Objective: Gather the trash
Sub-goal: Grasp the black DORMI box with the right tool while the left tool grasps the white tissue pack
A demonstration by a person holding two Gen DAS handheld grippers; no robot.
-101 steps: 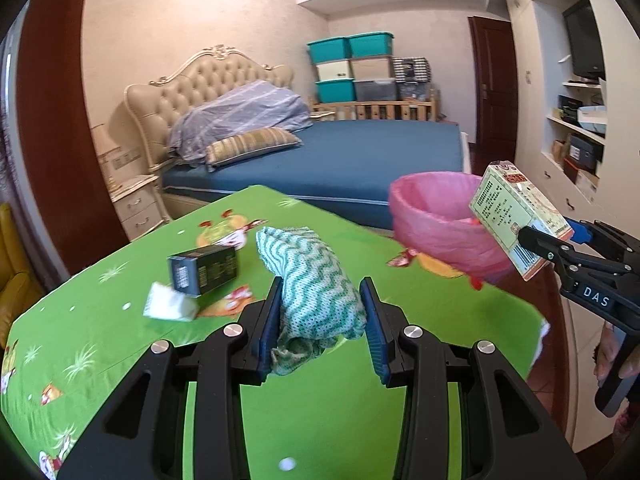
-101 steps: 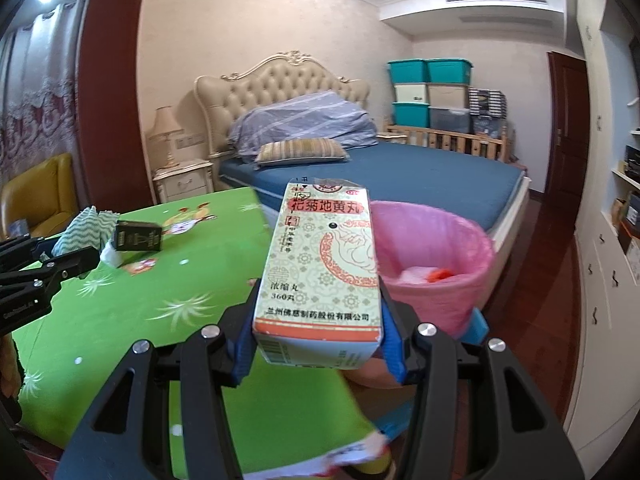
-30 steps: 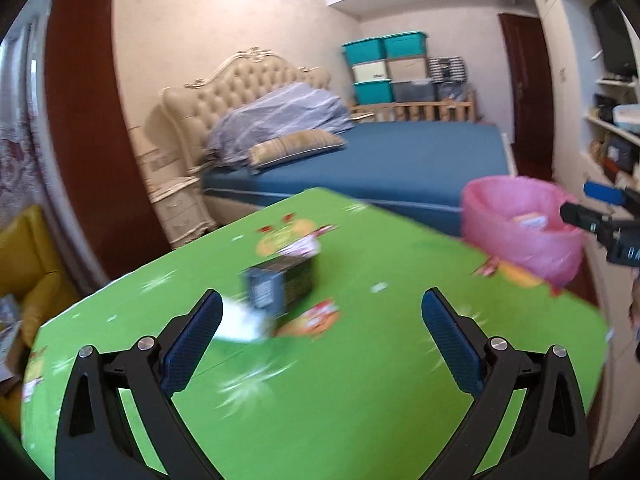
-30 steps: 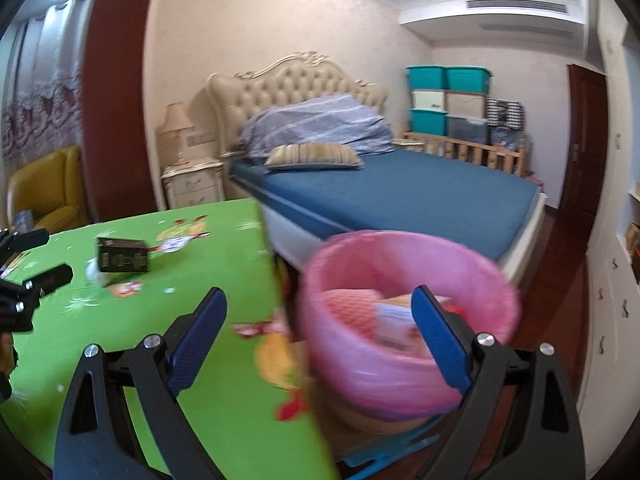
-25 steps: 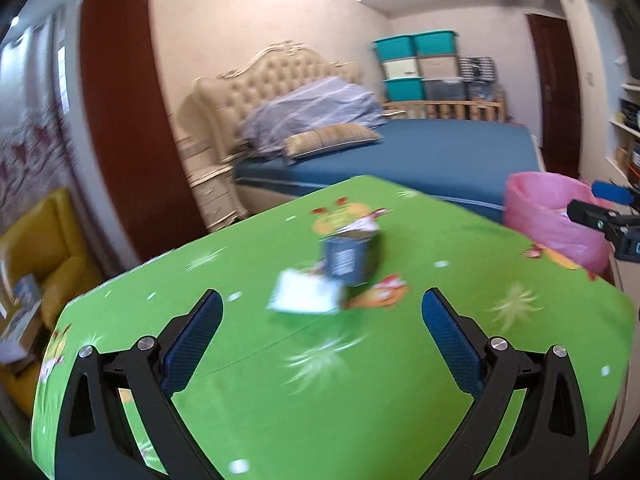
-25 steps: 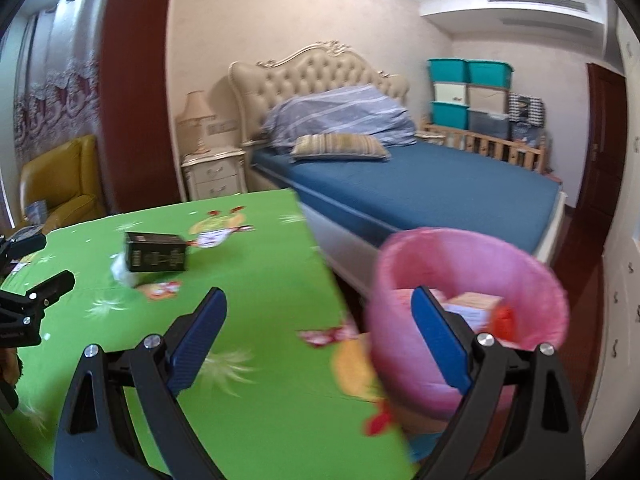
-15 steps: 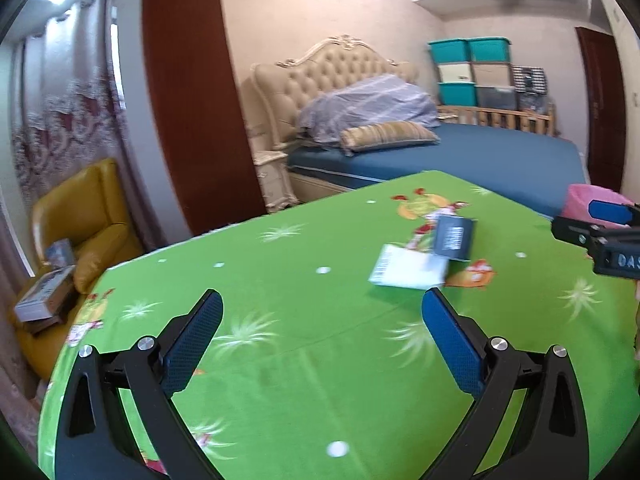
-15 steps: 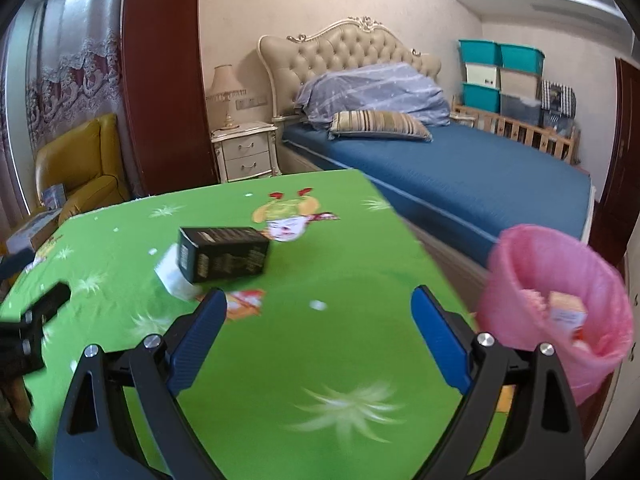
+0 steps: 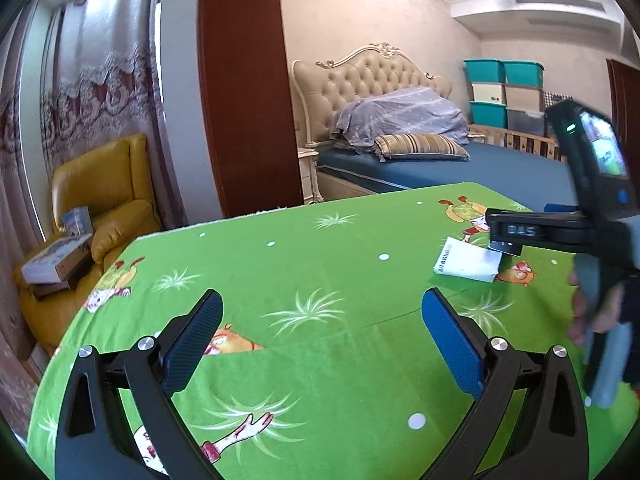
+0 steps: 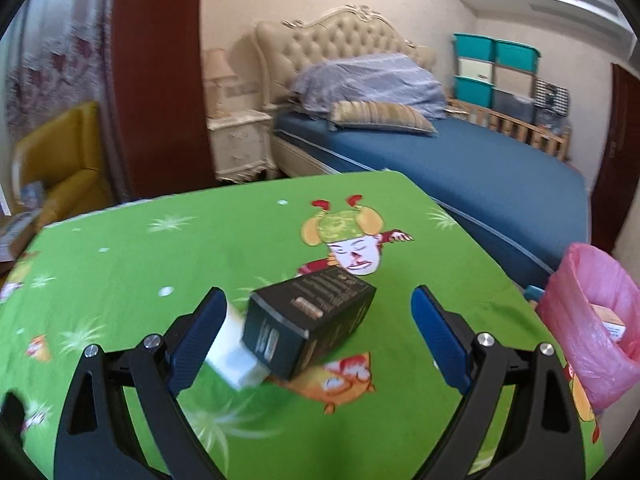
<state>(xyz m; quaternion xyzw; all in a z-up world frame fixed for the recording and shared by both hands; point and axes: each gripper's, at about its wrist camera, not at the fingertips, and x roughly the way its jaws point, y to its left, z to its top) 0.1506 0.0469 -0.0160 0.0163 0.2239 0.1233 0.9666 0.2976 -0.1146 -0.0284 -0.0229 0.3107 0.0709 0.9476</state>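
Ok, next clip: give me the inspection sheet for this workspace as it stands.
Surface: table under a green cartoon-print cloth.
Job's things: black box and white packet lie side by side on the cloth; pink-lined bin past the table's right edge, holding a carton.
Clutter: nothing seen.
Grippers: left gripper open, empty, over bare cloth; right gripper open, jaws standing either side of the box and packet, not pressing on them.
Cables: nothing seen.
Surroundings: bed, yellow armchair with boxes, stacked storage bins.
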